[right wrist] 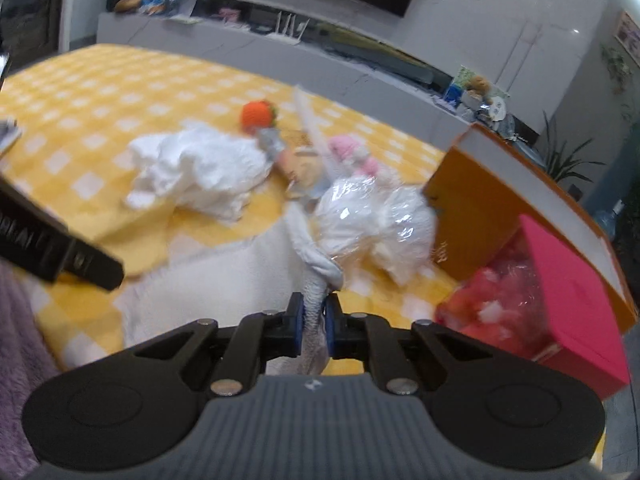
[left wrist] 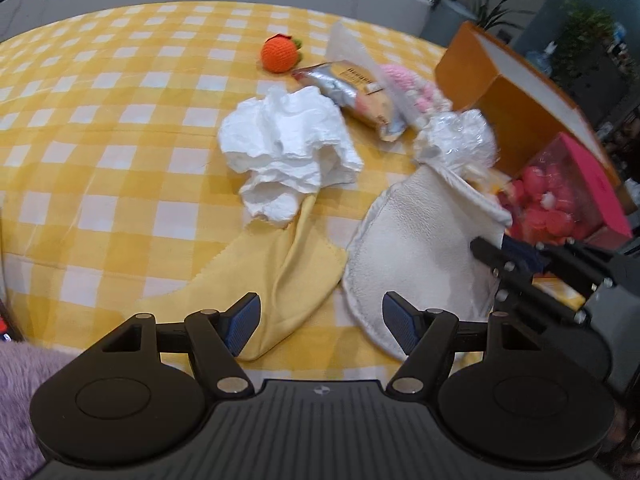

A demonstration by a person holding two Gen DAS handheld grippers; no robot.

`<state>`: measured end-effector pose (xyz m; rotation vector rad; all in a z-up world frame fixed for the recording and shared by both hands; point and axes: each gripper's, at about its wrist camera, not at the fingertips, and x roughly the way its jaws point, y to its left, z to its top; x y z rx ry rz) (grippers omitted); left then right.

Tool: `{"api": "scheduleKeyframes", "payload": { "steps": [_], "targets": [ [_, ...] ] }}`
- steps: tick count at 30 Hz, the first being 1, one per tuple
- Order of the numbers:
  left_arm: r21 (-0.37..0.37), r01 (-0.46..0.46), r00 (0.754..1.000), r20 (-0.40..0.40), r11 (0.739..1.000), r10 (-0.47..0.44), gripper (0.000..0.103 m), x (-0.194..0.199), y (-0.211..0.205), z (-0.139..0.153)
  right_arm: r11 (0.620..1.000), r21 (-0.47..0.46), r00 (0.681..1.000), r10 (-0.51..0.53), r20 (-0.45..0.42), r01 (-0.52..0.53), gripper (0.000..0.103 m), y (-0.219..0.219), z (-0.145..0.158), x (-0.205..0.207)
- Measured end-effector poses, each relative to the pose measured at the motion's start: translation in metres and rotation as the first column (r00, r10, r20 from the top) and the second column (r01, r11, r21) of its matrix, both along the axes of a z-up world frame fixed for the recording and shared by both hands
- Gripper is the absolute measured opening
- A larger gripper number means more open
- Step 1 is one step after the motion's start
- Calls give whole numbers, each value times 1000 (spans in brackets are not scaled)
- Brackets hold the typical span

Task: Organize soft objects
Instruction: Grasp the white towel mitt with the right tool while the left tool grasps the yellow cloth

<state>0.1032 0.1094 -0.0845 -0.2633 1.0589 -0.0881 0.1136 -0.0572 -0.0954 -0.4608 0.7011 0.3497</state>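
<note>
A white fleecy cloth (left wrist: 416, 256) lies on the yellow checked tablecloth (left wrist: 100, 128). My right gripper (right wrist: 313, 320) is shut on an edge of this white cloth (right wrist: 224, 280) and lifts that edge; the gripper also shows in the left wrist view (left wrist: 520, 260). My left gripper (left wrist: 320, 322) is open and empty, just above a pale yellow cloth (left wrist: 276, 280). Crumpled white paper towel (left wrist: 288, 148) lies on the yellow cloth's far end. A clear plastic bundle (right wrist: 376, 216), a pink knitted toy (right wrist: 352, 152), a snack packet (left wrist: 352, 92) and an orange knitted ball (left wrist: 280, 53) lie beyond.
An open orange box (left wrist: 516, 96) stands at the right with a pink box of red pieces (left wrist: 568, 200) in front of it. A purple fluffy fabric (left wrist: 16, 392) is at the near left. A grey counter (right wrist: 280, 52) runs behind the table.
</note>
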Motion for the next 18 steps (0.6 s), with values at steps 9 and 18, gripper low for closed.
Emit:
{"api": "scheduleKeyframes", "payload": {
  "steps": [9,18],
  "targets": [
    [131,-38,996,-77,991,48,78,33,1,-15,999,-11,998,-40,-49,40,9,-9,-21,12],
    [231,4,997,-72,973,13,65,37,-14,-22,998,23,997,-58,-58,59,16,-14,-21,15]
  ]
}}
